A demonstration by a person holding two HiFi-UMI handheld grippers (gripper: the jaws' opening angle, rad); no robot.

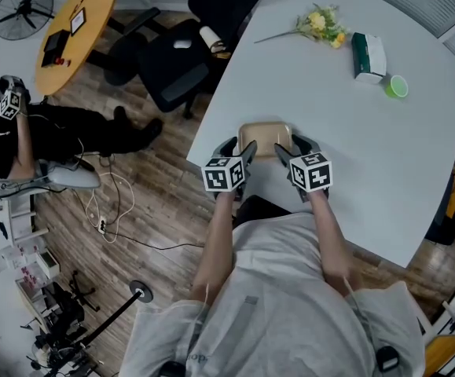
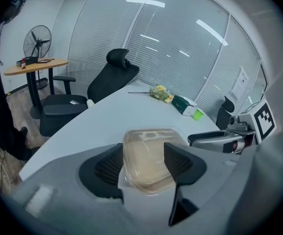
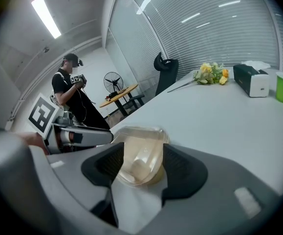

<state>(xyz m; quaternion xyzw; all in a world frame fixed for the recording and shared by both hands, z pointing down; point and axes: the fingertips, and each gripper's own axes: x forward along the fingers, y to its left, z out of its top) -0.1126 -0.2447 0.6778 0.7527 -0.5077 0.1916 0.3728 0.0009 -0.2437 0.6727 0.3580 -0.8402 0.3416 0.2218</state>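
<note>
My left claw [image 1: 239, 151] was partly closed, jaws roughly one container-width apart, pads pressed on both sides of the clear lidded container [image 1: 265, 137]. In the left gripper view the box sat well down between the jaws, its tan base showing through the lid. My right claw [image 1: 293, 151] was the same: jaws part open and clamped on the same container from its other end, and the right gripper view showed a pale lump inside under the lid. The two claws sat near each other with the box between them, marker cubes facing up. The container was at the near edge of the white table [image 1: 368, 155], just in front of my body; couldn't tell if it rested on the top or was raised off it. Far side of the table: yellow flowers [image 1: 321, 23], a green and white box [image 1: 367, 55], a green cup [image 1: 396, 87] just beside that box. A black office chair [image 1: 176, 61] stood off the left edge.
</note>
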